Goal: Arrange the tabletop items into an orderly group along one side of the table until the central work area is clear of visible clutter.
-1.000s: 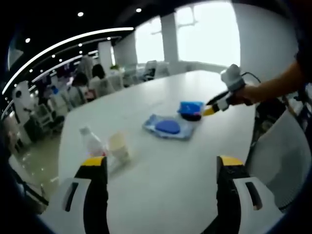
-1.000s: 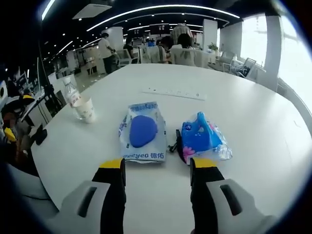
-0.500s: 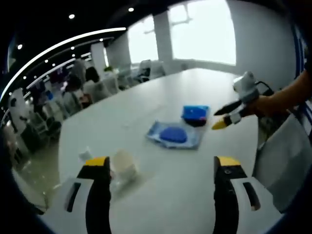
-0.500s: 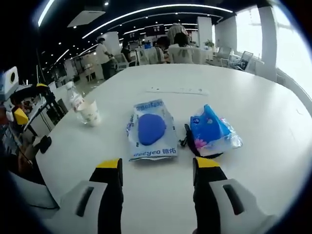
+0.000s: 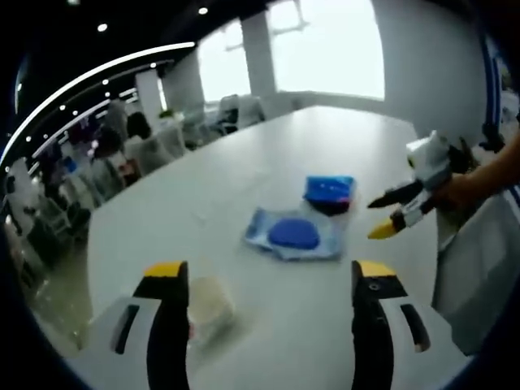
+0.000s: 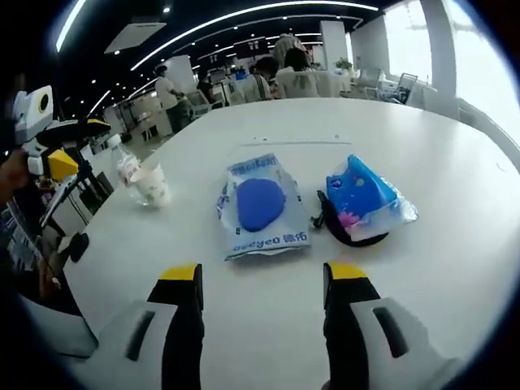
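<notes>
Right gripper view gives the clearer picture: a white table [image 6: 422, 260] with a flat wipes pack [image 6: 262, 205] bearing a blue oval, its long axis running away from the camera, printed end nearest the jaws. Just right of it, nearly touching, sits a blue tissue pack [image 6: 367, 199] resting on something dark, angled with one corner pointing up and away. Well apart to the left, near the table's edge, stand a paper cup [image 6: 152, 185] and a clear bottle [image 6: 123, 166] right behind it, both upright. The right gripper [image 6: 260, 280] hovers above bare table short of the wipes pack, jaws spread wide, nothing between them. At far left the left gripper [image 6: 61, 150] shows, yellow tips apart.

Left gripper view comes from the other side and adds what that one lacks: the right gripper [image 5: 394, 215] held in a hand [image 5: 467, 187], prongs parted, just beside the tissue pack [image 5: 329, 189]. Here the wipes pack [image 5: 294, 235] lies crosswise, mid-table. The paper cup [image 5: 210, 305] is blurred, right against the left jaw's inner side; the left gripper [image 5: 264, 280] is wide open and empty. Contact with the cup I cannot tell.
</notes>
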The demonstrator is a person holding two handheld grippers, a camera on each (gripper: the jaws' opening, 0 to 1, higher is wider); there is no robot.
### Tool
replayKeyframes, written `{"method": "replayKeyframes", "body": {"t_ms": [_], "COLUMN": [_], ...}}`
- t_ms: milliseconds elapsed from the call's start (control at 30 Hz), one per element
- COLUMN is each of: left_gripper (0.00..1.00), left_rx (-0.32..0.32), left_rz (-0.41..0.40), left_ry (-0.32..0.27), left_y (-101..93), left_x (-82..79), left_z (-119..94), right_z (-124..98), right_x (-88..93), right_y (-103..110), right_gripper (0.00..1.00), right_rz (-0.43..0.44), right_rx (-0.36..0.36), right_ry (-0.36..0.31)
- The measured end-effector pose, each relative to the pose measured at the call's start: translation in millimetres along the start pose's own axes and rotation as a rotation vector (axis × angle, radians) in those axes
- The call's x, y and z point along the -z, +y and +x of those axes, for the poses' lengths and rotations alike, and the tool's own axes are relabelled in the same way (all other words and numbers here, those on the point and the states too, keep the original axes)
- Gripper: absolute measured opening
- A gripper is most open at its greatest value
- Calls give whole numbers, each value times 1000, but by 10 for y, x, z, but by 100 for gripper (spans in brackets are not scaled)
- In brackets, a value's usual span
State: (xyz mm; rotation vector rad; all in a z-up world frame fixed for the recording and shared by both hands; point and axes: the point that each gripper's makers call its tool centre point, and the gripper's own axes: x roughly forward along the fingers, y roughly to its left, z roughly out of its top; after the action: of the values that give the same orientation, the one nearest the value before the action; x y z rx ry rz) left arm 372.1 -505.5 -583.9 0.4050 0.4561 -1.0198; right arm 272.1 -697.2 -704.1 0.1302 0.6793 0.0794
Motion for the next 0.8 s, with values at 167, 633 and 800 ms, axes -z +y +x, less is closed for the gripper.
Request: {"method": "replayKeyframes", "body": {"t_ms": [167, 633, 800], "left_gripper": [78, 76, 76], "left_rx": [23, 88, 113], "left_rz": [4, 46, 50], "left_ry": [18, 91, 113], "left_y": [25, 94, 106], "left_x": [-2, 2, 17], "left_z": [151, 553, 701], "right_z": [23, 71, 91], "right_x": [41, 99, 133], "right_y": [10, 54, 65], "right_gripper": [59, 58, 57], "right_rz": [31, 103, 130], "right_rx": [4, 16, 18], "right_ry": [0, -7, -6]}}
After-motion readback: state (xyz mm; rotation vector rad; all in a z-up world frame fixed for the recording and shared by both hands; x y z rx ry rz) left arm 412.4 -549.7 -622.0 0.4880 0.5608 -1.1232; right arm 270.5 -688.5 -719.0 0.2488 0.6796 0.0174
